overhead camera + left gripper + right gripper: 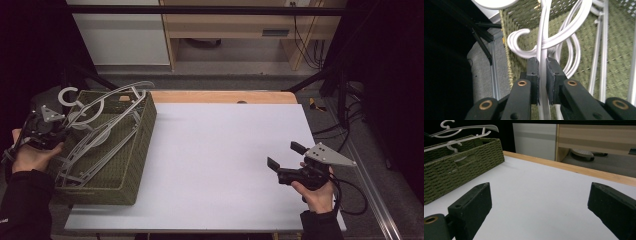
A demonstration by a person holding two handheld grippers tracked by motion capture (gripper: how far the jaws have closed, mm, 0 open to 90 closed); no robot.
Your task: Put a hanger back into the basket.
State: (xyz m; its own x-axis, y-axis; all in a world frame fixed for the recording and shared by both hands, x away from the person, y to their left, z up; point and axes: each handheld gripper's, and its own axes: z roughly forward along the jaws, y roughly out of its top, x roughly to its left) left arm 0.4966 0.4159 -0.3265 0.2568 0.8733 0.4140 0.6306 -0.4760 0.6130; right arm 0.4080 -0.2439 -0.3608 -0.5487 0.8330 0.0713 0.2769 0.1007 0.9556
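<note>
Several pale grey plastic hangers (107, 125) lie stacked in a green woven basket (142, 131) at the table's left edge, their hooks (67, 95) toward the far left corner. My left gripper (62, 131) reaches in from the basket's left side. In the left gripper view its jaws (542, 68) are shut on the thin bar of one hanger (543, 45), just below the curled hook (517, 37). My right gripper (285, 155) hovers open near the table's right edge, with nothing between its pads (540, 192).
The white tabletop (220, 150) stretches between the basket and the right hand. A wooden strip (225, 96) runs along its far edge. Cupboards and cables stand beyond it; a metal rail (372, 185) lies at the right.
</note>
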